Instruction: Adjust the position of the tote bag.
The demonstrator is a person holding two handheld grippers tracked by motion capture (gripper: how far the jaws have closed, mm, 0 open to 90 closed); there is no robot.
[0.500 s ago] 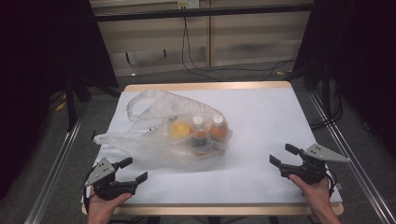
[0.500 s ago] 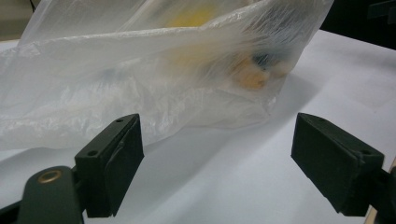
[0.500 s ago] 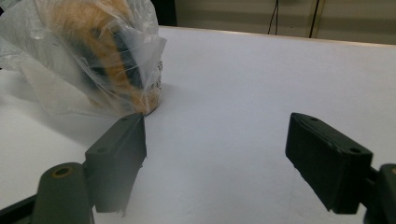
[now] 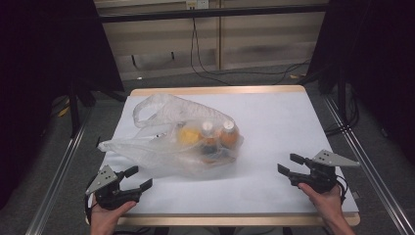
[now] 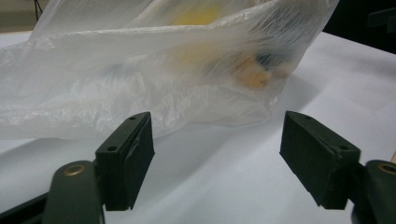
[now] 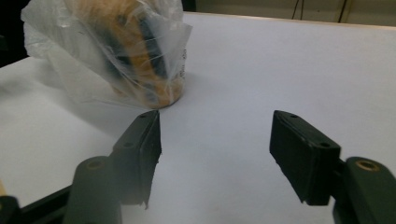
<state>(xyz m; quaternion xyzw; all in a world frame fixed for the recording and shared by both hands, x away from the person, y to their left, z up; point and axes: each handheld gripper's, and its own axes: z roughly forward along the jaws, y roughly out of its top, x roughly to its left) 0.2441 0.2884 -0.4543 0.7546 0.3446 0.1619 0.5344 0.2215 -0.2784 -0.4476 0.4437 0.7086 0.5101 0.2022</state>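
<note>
Both grippers, left [image 4: 138,178] and right [image 4: 290,164], spread, empty. Risk: pinching thin plastic bag [image 4: 171,142] tears film; bottles [image 4: 218,133] spill.

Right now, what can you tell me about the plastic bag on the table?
The plastic bag is thin, translucent and crinkled, lying on its side on the white table, left of centre. Its handle loops spread toward the far left. Through the film show two bottles with pale caps and something yellow-orange. Neither gripper touches it: the left gripper and right gripper sit open, apart from it.
</note>
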